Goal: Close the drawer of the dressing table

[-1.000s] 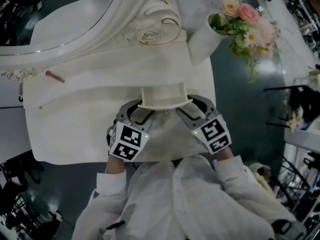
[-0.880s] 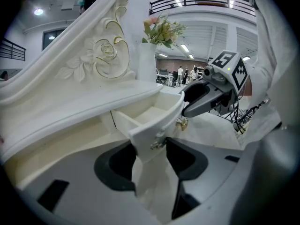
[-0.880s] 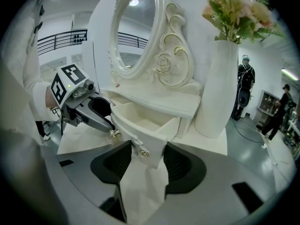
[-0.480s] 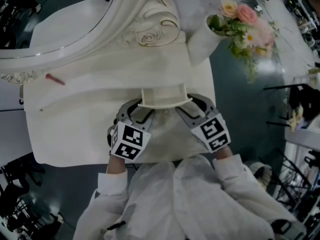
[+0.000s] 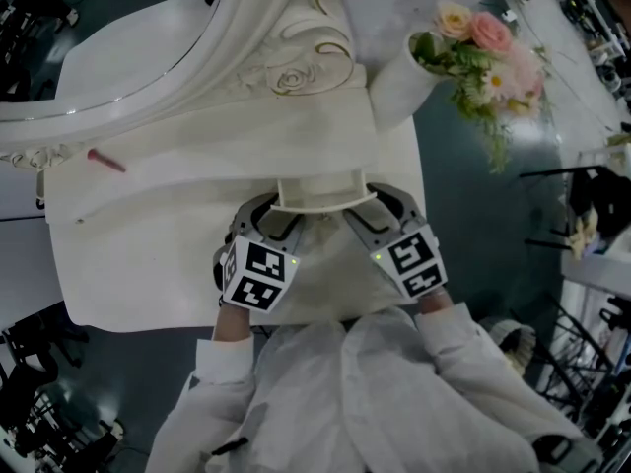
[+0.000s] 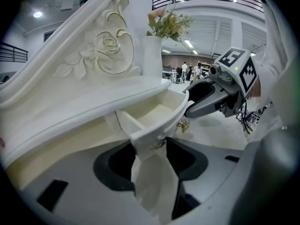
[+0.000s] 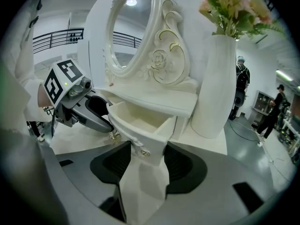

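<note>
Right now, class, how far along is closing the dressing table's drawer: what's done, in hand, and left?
Done: the left hand-held gripper and right hand-held gripper are at the two front corners of the drawer. In hand: each corner sits between open jaws. Left: the drawer juts out of the dressing table, interior showing; it needs pushing fully in.

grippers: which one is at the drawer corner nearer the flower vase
The right gripper, at the drawer corner on the white vase side; the left gripper is at the opposite corner, away from the vase.
</note>
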Demonstrator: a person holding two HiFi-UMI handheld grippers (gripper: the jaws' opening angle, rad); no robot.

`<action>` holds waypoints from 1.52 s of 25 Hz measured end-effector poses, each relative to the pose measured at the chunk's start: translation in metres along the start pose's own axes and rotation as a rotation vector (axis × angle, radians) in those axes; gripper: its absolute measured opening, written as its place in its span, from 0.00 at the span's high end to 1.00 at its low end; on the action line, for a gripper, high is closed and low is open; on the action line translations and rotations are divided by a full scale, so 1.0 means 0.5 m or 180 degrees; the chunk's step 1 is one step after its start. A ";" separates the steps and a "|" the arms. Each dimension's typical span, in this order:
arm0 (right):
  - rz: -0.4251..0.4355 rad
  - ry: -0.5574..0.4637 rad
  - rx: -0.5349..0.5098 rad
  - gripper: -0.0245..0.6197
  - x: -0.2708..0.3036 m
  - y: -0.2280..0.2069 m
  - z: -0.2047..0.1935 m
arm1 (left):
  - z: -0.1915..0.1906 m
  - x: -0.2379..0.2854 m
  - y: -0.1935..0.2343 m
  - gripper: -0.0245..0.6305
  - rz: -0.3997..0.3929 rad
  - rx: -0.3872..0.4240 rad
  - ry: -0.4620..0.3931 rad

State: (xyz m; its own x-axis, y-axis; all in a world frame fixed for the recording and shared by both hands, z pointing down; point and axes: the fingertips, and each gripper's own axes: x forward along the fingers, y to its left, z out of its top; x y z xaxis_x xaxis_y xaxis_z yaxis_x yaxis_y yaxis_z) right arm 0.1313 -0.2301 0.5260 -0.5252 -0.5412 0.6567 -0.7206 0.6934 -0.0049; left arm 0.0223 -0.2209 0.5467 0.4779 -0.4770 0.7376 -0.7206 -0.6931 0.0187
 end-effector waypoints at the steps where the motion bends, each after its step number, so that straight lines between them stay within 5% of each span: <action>1: -0.0006 -0.0020 0.0002 0.63 0.002 -0.001 0.003 | 0.001 0.001 0.003 0.65 0.0008 -0.0013 -0.0008; 24: -0.0100 -0.0172 0.0461 0.63 0.043 -0.052 0.011 | 0.017 0.030 0.050 0.64 0.0097 -0.0904 -0.0207; 38: -0.0158 -0.0207 0.0482 0.63 0.057 -0.065 0.026 | 0.028 0.036 0.069 0.64 0.0226 -0.1040 -0.0290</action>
State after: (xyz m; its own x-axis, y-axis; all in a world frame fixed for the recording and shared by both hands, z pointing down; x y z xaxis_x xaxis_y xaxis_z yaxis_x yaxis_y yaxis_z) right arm 0.1341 -0.2743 0.5349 -0.5120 -0.6059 0.6089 -0.8037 0.5882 -0.0904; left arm 0.0130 -0.2610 0.5512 0.4531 -0.5744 0.6817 -0.8694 -0.4537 0.1956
